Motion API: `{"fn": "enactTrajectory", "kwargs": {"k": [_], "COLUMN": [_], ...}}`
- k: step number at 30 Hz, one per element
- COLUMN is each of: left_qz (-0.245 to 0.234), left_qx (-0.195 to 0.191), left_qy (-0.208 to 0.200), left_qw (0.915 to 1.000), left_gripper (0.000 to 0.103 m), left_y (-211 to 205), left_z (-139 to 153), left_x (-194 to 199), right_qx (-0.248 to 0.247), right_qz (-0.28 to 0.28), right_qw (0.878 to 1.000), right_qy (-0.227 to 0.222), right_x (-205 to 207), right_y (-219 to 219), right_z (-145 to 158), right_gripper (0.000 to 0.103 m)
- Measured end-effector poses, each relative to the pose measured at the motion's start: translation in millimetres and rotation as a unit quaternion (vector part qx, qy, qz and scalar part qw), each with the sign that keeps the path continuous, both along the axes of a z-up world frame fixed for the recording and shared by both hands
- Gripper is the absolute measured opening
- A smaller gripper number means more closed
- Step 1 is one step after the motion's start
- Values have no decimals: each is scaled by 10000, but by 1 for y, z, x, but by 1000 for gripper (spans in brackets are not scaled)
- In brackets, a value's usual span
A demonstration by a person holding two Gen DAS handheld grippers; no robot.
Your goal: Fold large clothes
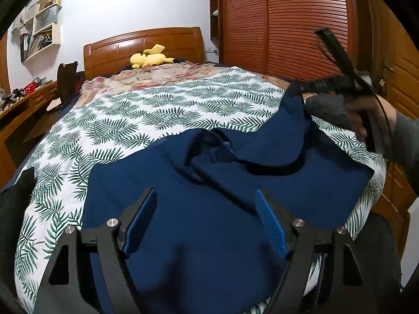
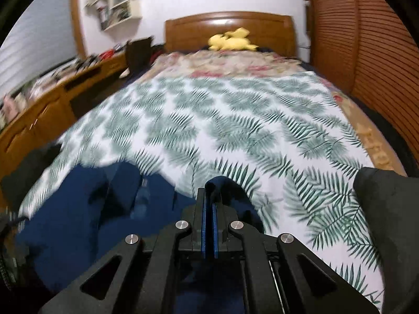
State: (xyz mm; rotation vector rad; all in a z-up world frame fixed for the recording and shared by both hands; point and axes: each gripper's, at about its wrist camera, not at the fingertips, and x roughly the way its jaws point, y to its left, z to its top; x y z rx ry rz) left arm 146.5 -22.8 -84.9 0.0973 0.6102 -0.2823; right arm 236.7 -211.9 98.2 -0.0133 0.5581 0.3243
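A large navy garment lies spread on the leaf-print bed cover, its collar area rumpled near the middle. My left gripper hovers over the garment's near part, open, with nothing pinched between its blue pads. In the left wrist view my right gripper is at the upper right, held by a person's hand, and lifts a corner of the garment off the bed. In the right wrist view the right gripper is shut on a fold of the navy garment, which bulges out above the tips.
A yellow plush toy lies by the wooden headboard. Slatted wardrobe doors run along the right side, and a wooden desk along the left. A dark grey cloth lies at the bed's right edge.
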Motion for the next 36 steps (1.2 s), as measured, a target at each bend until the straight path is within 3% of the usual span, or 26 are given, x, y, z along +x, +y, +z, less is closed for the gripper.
{"fn": "enactTrajectory", "kwargs": {"k": [6,8,10,14,16,20,28,36], "left_qz": [17,11,8,5,19,47,166,202], "left_qx": [-6,-16,-22,-51,-65,-91,-104,-124], "left_qy": [-1,-16,-29,-55,-84,-130,-115,-124], "left_qw": [10000,10000,10000,10000,9999,9999,9997,9996], "left_gripper": [78,78,78,78,78,78,78,78], "left_y": [1,1,1,3,4,7,14,21], "left_z": [1,3,3,6,7,10,10,11], "left_x": [-2,-3,-4,-4,-5,-4,-5,-8], "right_qx": [251,396,325,-125,-466,-839,-1144,-1619], "right_qz": [-1041,-1179,-1160,-974,-992,-427,1083,1536], "right_qw": [9941,9912,9917,9952,9938,9948,9875,9720], "right_qy": [190,463,442,36,-184,-399,59,738], "right_x": [37,48,49,35,22,-10,-54,-33], "right_y": [-13,-19,-19,-10,-3,28,95,128], "right_z": [0,-7,-10,-2,1,-2,-41,-77], "right_gripper": [3,3,6,29,49,49,49,49]}}
